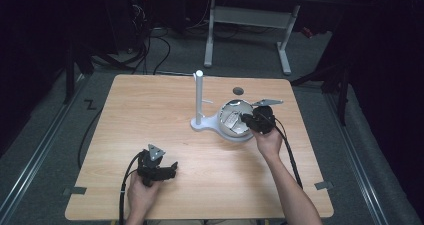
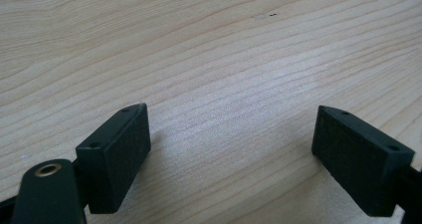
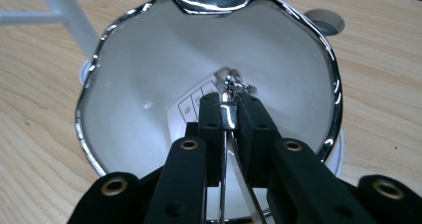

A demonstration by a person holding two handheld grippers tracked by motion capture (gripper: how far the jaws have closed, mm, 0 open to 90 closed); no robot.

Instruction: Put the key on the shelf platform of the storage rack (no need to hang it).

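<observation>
A white bowl with a wavy chrome rim (image 1: 233, 103) (image 3: 333, 84) sits on a white stand whose upright post (image 1: 199, 97) (image 3: 64, 5) rises at its left. My right gripper (image 1: 247, 118) (image 3: 230, 103) reaches over the bowl from the near right, pointing down into it. Its jaws are shut on a small silver metal piece (image 3: 233, 84), from which thin wire loops run back between the jaws. A label (image 3: 191, 107) lies on the bowl's bottom. My left gripper (image 1: 173, 167) (image 2: 231, 129) rests low over the bare tabletop at the front left, open, with nothing between its jaws.
The wooden table (image 1: 150, 115) has a round cable hole (image 1: 238, 91) (image 3: 326, 21) just behind the bowl. Cables trail from both grippers toward the front edge. Beyond the table stand a white desk frame (image 1: 250, 20) and floor cables.
</observation>
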